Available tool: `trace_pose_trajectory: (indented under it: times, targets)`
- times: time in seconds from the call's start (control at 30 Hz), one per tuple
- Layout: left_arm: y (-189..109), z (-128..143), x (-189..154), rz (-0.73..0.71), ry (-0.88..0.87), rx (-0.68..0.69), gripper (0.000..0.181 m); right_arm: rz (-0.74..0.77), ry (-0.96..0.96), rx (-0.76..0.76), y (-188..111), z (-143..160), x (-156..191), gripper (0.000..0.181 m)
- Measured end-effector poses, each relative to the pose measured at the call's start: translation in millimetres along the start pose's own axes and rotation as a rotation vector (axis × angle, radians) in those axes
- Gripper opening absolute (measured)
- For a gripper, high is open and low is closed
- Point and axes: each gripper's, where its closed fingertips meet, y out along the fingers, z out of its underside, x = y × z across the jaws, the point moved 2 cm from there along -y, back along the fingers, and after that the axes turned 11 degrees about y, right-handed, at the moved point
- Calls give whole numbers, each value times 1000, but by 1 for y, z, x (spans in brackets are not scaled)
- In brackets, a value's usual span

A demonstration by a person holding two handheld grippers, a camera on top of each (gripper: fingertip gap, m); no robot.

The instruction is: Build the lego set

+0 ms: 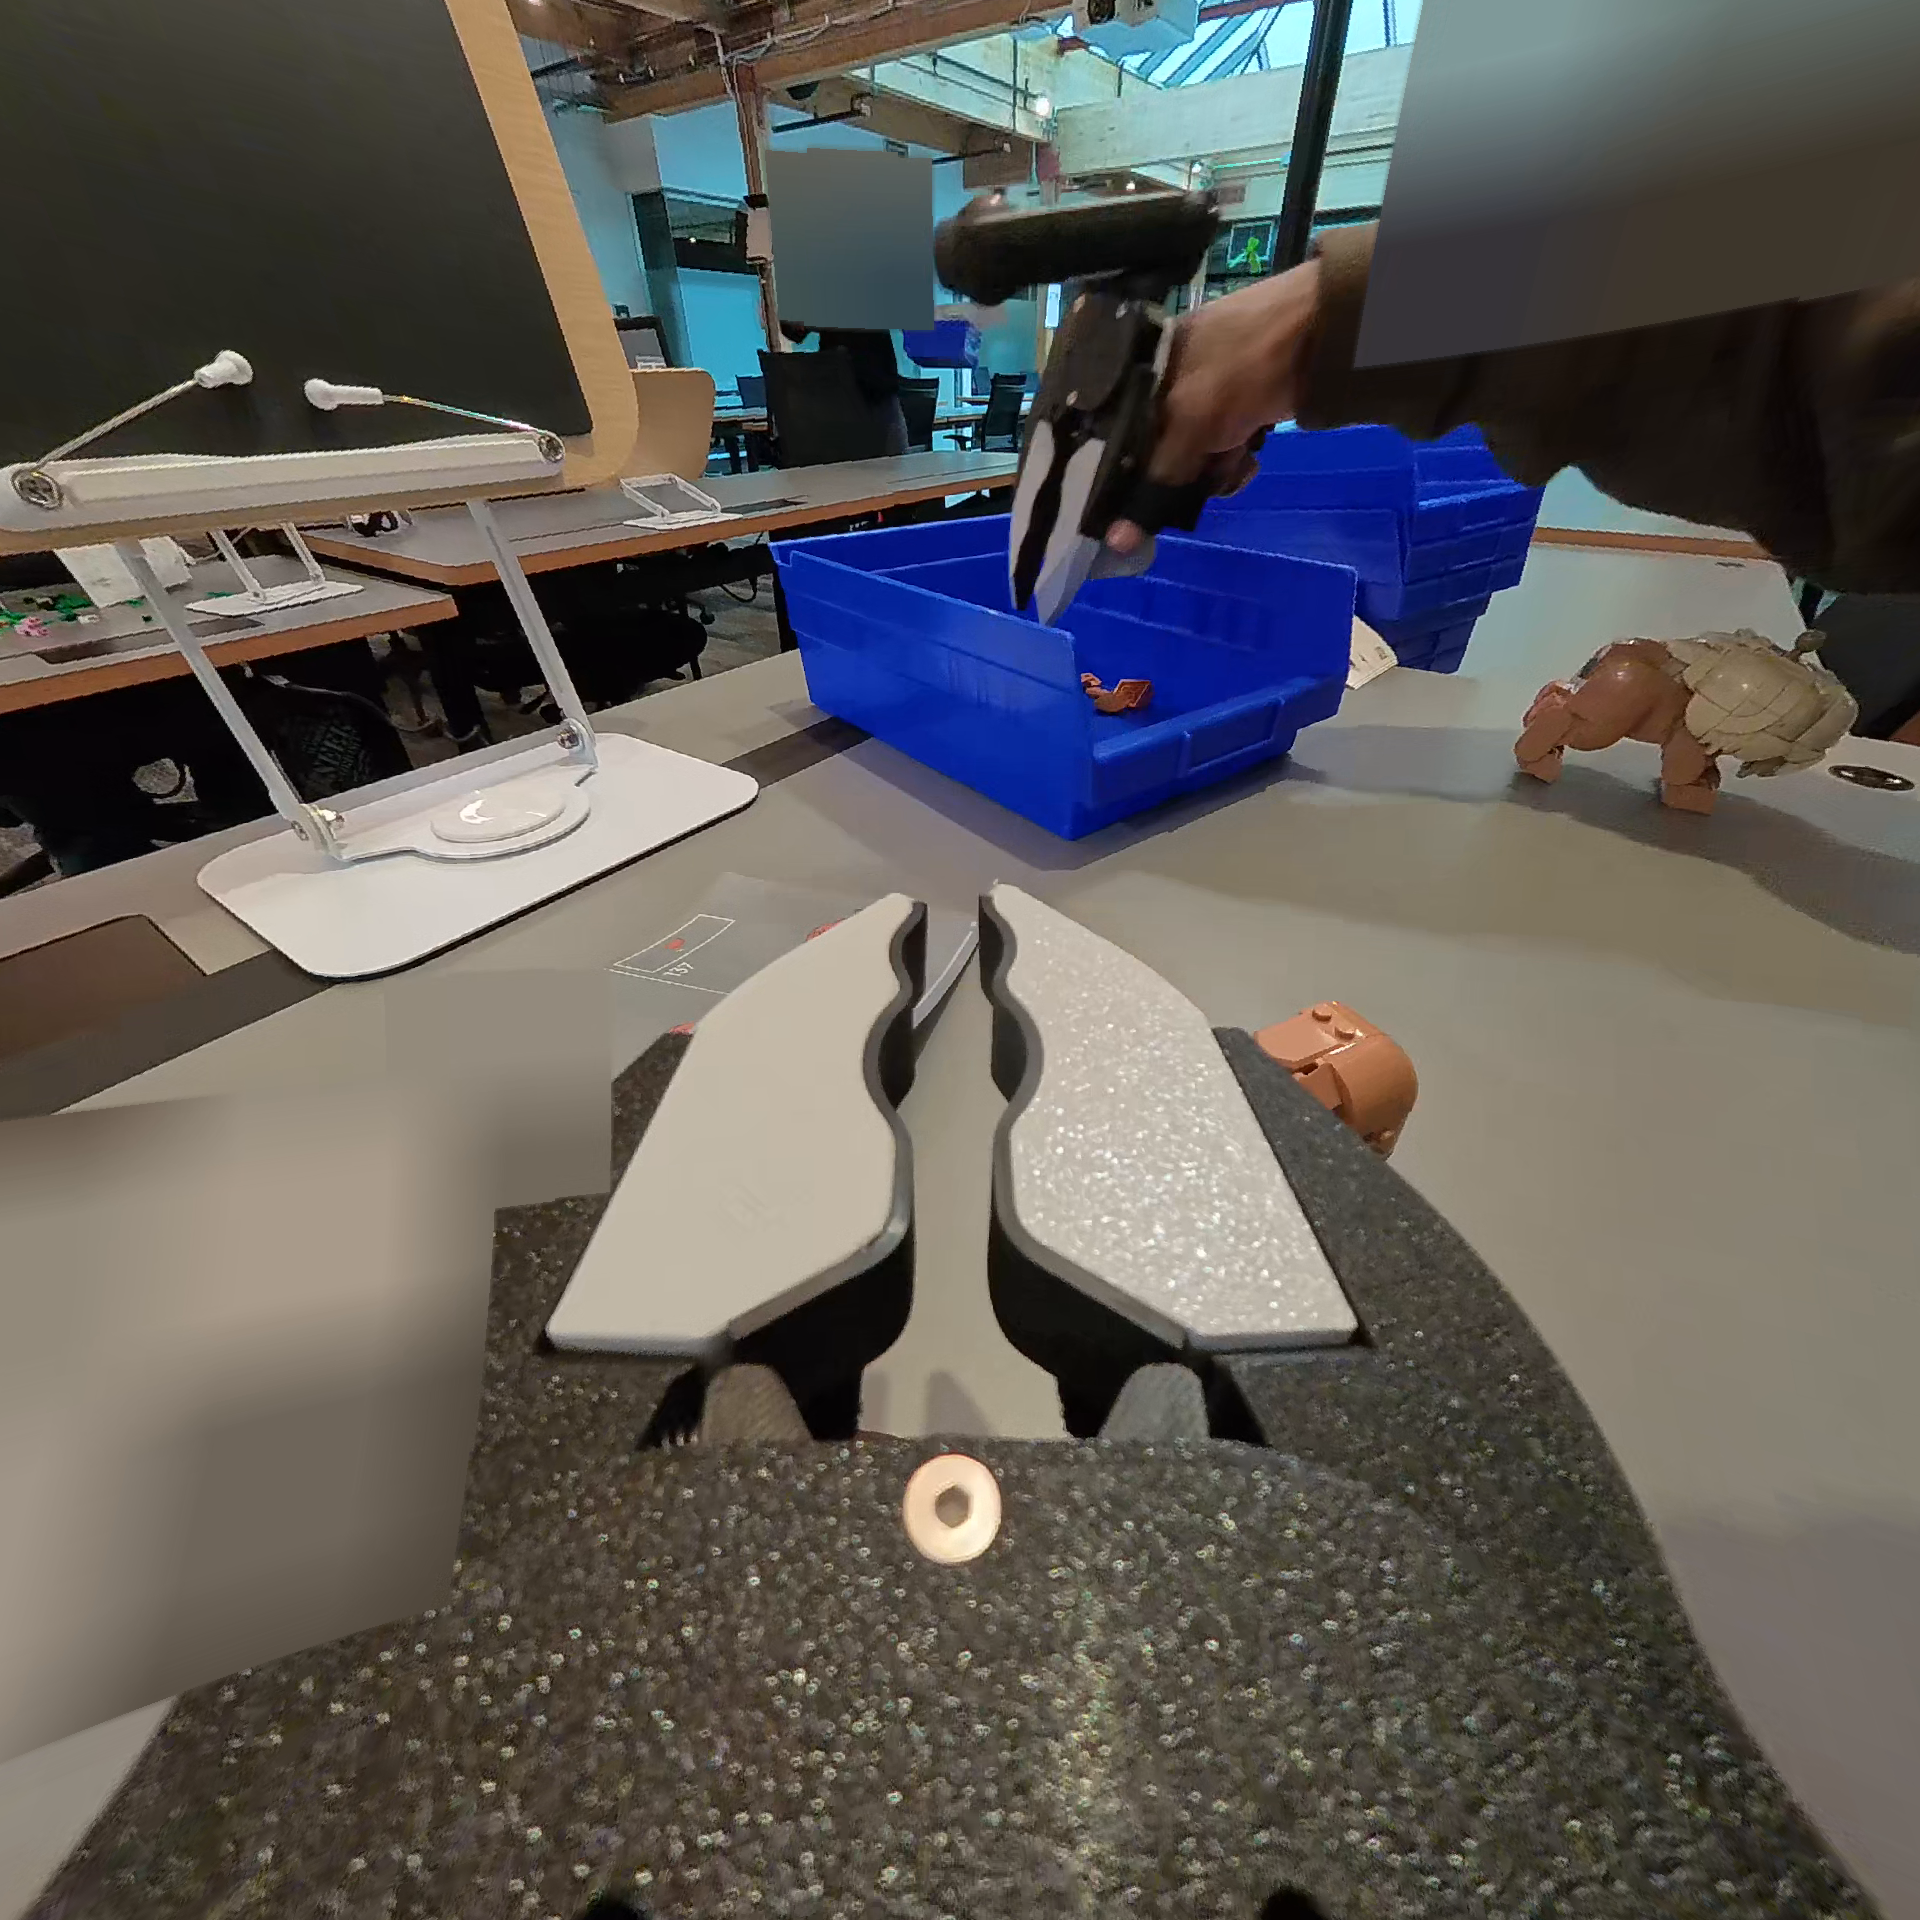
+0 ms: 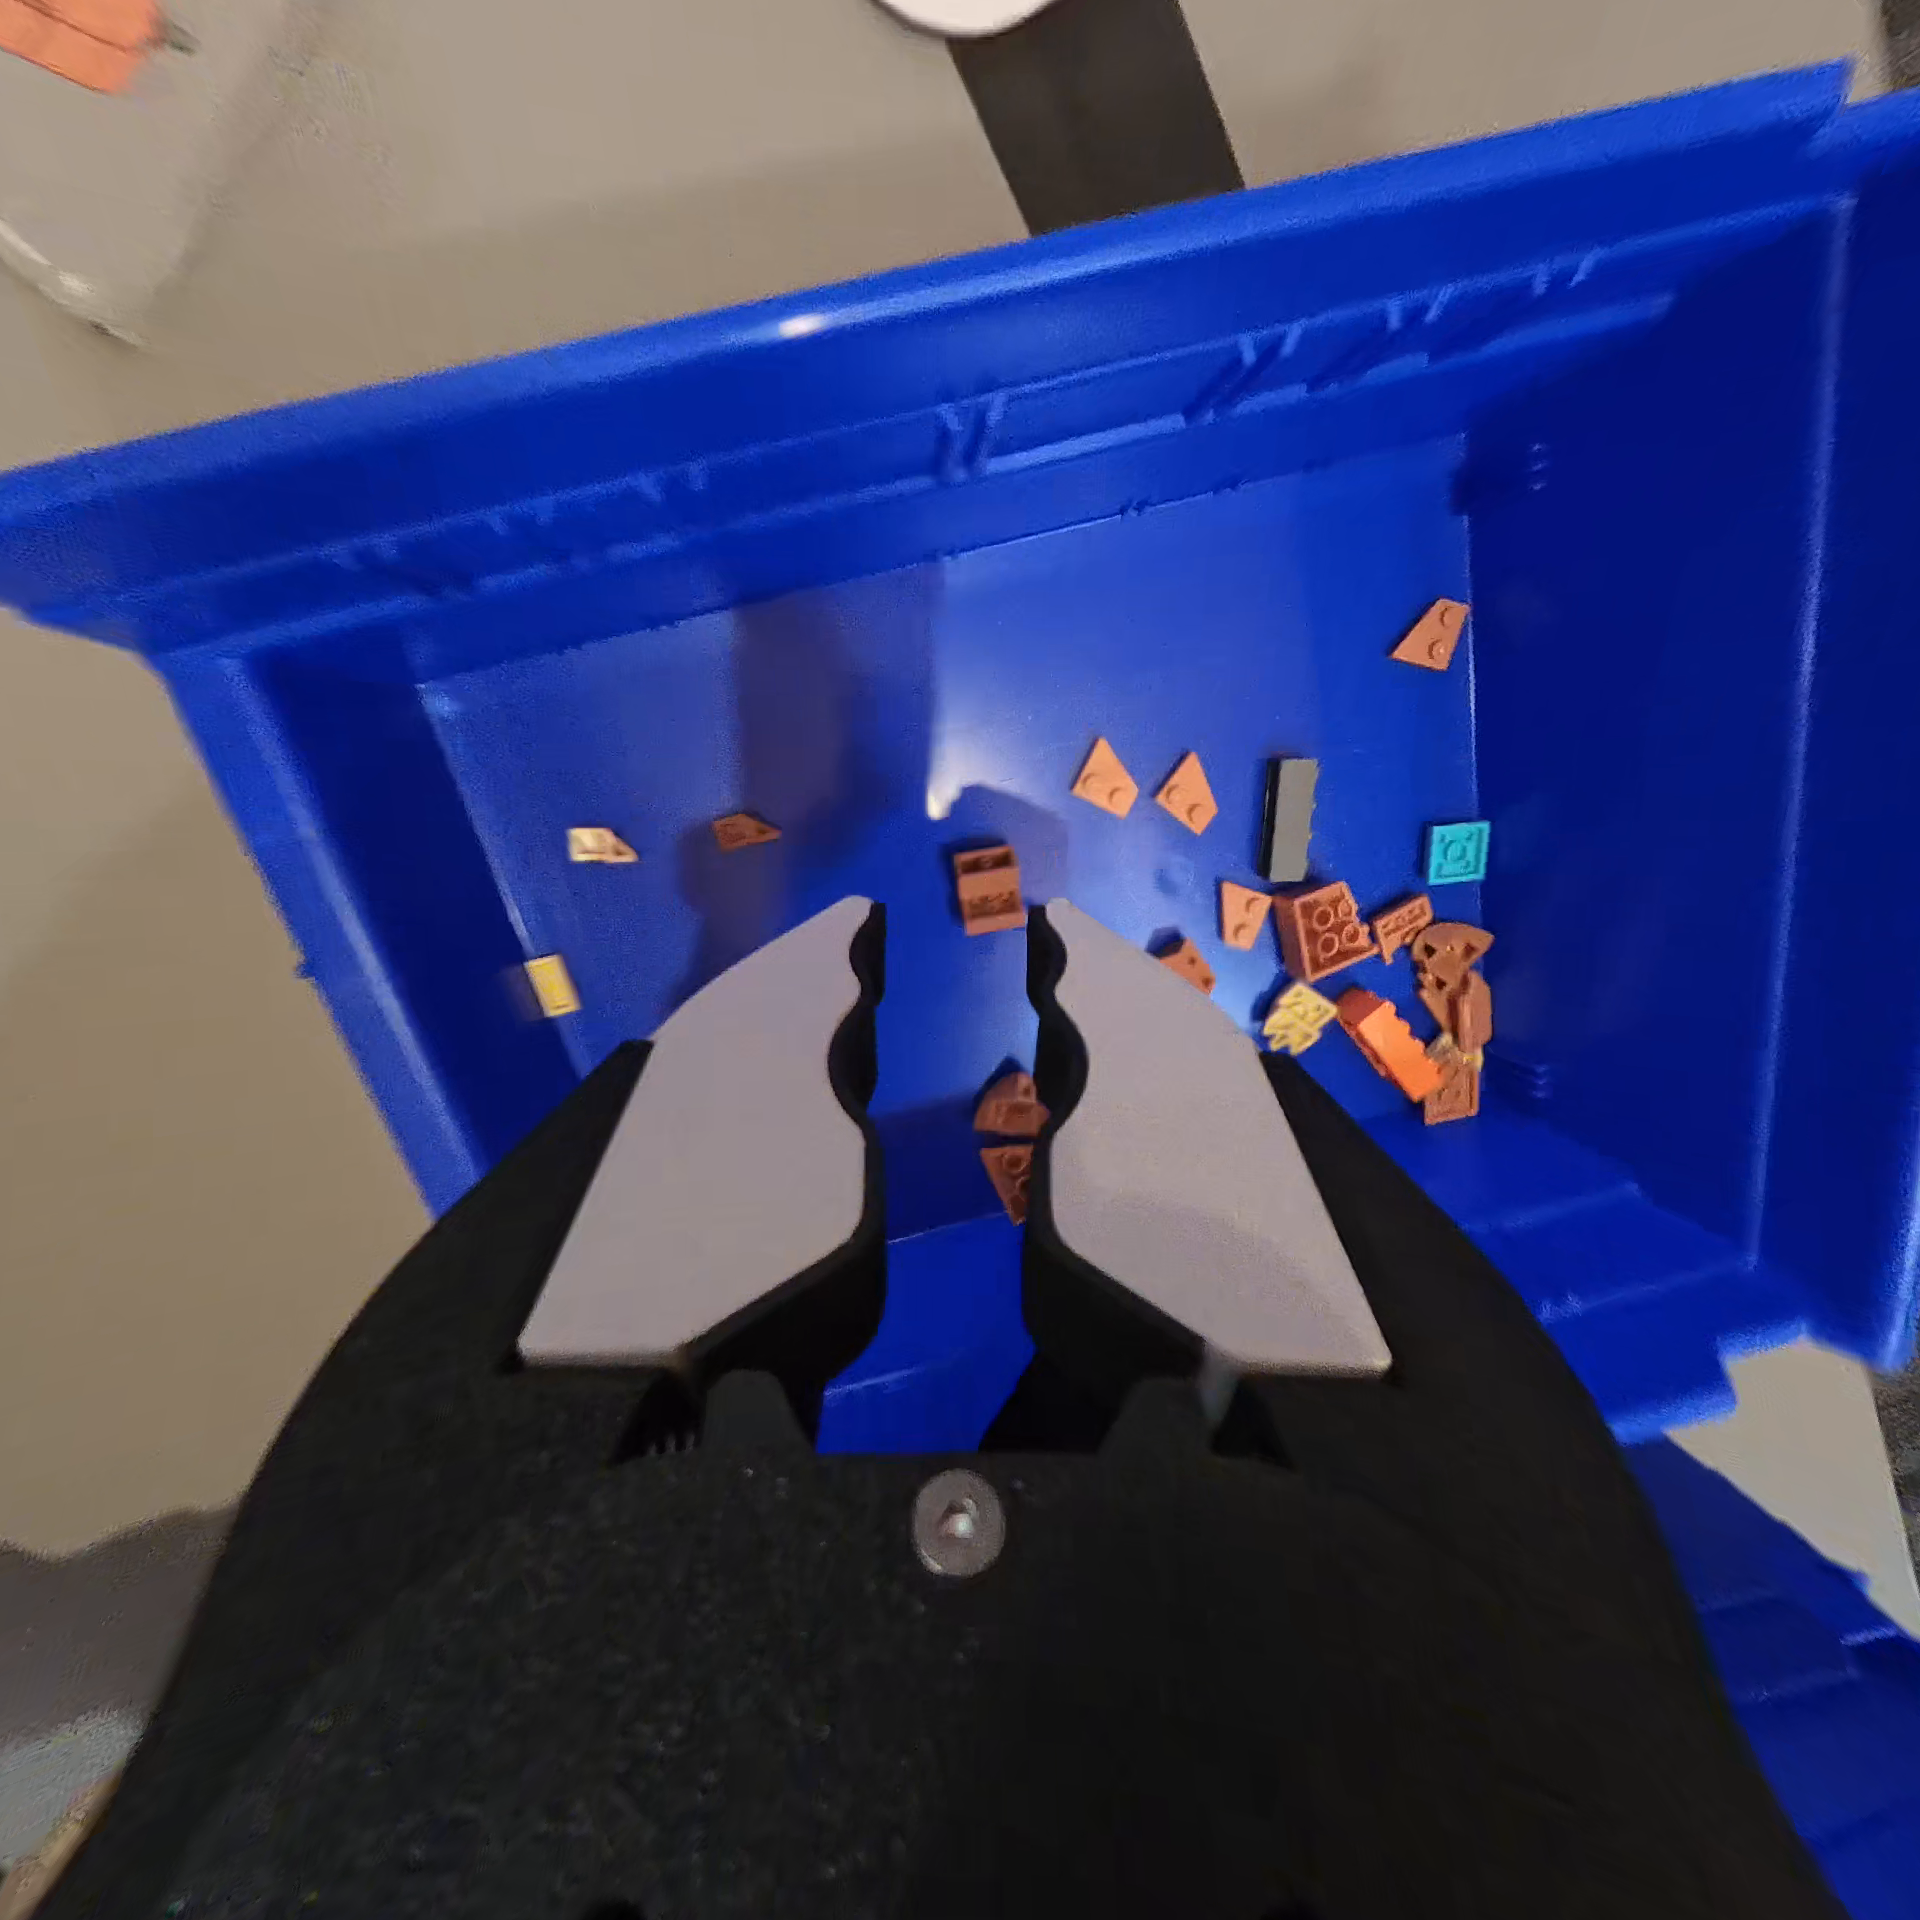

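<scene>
Left wrist view: left claw [image 1: 951, 914] nearly pinched together, empty, low over the tabletop [image 1: 1558, 1143]; a brown lego chunk [image 1: 1340, 1075] just right of it, blue bin [image 1: 987, 707] ahead. Right wrist view: right claw [image 2: 956, 920] parted, empty, above the blue bin [image 2: 623, 457]; picking in hand, probably calling for a descent onto the brown slope brick [image 2: 987, 885] just beyond its tips.

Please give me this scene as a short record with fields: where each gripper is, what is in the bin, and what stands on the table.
left gripper: low over the grey table, nearly shut, holding nothing visible
right gripper: open, empty, above the blue plastic bin
bin contents: loose small bricks, mostly brown, tan and orange; one turquoise square plate
on table: partly built brown and cream lego animal; small brown lego sub-assembly beside the left gripper; white metal tablet stand
</scene>
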Motion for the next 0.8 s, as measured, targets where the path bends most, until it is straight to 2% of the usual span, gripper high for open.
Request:
trace_pose_trajectory:
  times: [0.17,0.27,0.47,0.8]
  targets:
    - [-2,1,3,-11,-1,2,9,-38,-119,137,37,-5,-22,32]
    - [-1,2,4,-8,-12,2,9,-36,-264,145,44,-12,-30,35]
    - [0,3,3,4,-16,8,9,-100,-416,190,54,-15,-37,32]
    - [-1,4,5,4,-34,4,9,-126,-449,263,75,-4,-40,30]
